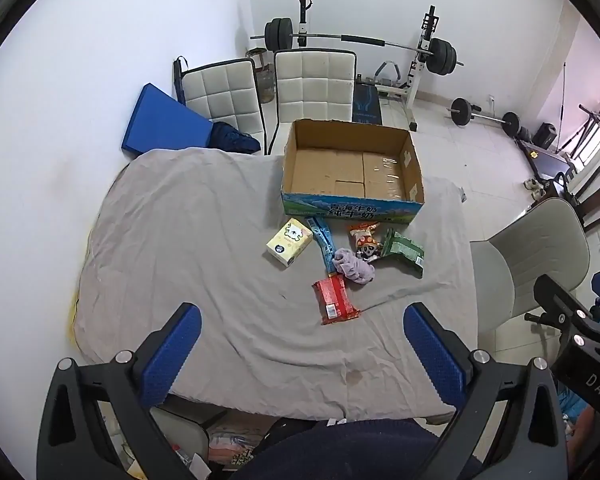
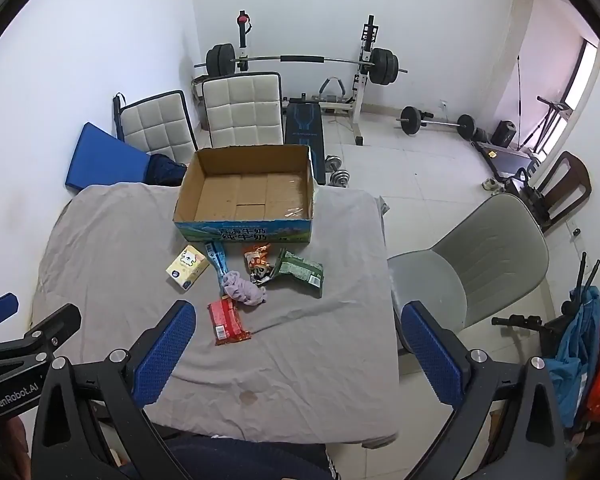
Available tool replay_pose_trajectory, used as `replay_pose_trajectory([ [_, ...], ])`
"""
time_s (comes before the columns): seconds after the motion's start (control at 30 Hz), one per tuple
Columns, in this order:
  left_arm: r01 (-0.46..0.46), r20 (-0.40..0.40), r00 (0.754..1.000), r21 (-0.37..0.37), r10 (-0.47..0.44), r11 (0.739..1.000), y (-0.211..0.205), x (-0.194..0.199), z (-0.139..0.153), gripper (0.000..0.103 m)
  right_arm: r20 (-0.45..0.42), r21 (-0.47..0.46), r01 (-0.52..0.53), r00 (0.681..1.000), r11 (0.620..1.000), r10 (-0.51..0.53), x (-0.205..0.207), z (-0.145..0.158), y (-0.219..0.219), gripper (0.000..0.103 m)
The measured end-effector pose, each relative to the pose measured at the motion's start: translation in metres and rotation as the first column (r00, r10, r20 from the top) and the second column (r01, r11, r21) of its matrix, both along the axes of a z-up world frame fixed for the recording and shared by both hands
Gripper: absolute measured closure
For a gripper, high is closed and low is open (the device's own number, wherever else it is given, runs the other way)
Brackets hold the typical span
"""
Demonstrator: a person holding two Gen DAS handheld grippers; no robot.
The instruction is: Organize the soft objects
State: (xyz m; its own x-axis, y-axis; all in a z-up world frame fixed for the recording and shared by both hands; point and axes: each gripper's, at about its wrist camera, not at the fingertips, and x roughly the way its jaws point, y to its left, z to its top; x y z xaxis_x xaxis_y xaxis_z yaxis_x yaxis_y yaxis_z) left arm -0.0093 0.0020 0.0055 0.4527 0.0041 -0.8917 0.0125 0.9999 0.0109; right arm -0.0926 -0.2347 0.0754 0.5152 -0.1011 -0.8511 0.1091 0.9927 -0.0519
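Item: open brown cardboard box with blue printed front (image 1: 352,168), upper centre of frame, nothing inside it, standing on the grey cloth-covered table (image 1: 188,240).

Item: soft goods, clustered just below the box at mid-frame, none yet boxed:
- yellow tissue pack (image 1: 289,242), left of the cluster
- long blue sachet (image 1: 322,244)
- crumpled lilac cloth (image 1: 354,266), touching the sachet's lower end
- orange mushroom-print snack bag (image 1: 366,238)
- green foil pouch (image 1: 403,251), rightmost
- red snack packet (image 1: 335,298), nearest me

Item: left gripper (image 1: 302,350), blue pads spread wide, holding nothing, hovering over the near table edge.
Item: right gripper (image 2: 296,346), likewise wide and unloaded.

Handling note: I judge the red packet the sensible first pick; I would close across its narrow width and clear the lilac cloth just beside it.

View note: the right wrist camera alone shows the blue and orange bags (image 2: 588,360) at lower right; each view catches the other gripper's black frame at its edge.
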Motion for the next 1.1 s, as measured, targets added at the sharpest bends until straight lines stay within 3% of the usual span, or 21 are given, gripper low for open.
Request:
replay_pose_trajectory([
  [0.43, 0.003, 0.024, 1.000, 0.009, -0.003, 1.000, -0.007, -0.003, 0.008, 0.000, 0.008, 0.012, -0.001, 1.000, 1.000, 0.001, -0.004, -0.002, -0.002, 0.000],
  [0.63, 0.003, 0.069, 0.998, -0.011, -0.002, 1.000, -0.011, -0.003, 0.020, 0.000, 0.024, 0.007, 0.016, 1.000, 1.000, -0.016, -0.005, 0.005, -0.005, 0.000],
  [1.1, -0.009, 0.095, 0.995, -0.006, 0.010, 1.000, -0.017, 0.000, 0.027, 0.000, 0.052, 0.001, 0.022, 0.998, 1.000, -0.022, -0.009, 0.021, -0.006, 0.000],
])
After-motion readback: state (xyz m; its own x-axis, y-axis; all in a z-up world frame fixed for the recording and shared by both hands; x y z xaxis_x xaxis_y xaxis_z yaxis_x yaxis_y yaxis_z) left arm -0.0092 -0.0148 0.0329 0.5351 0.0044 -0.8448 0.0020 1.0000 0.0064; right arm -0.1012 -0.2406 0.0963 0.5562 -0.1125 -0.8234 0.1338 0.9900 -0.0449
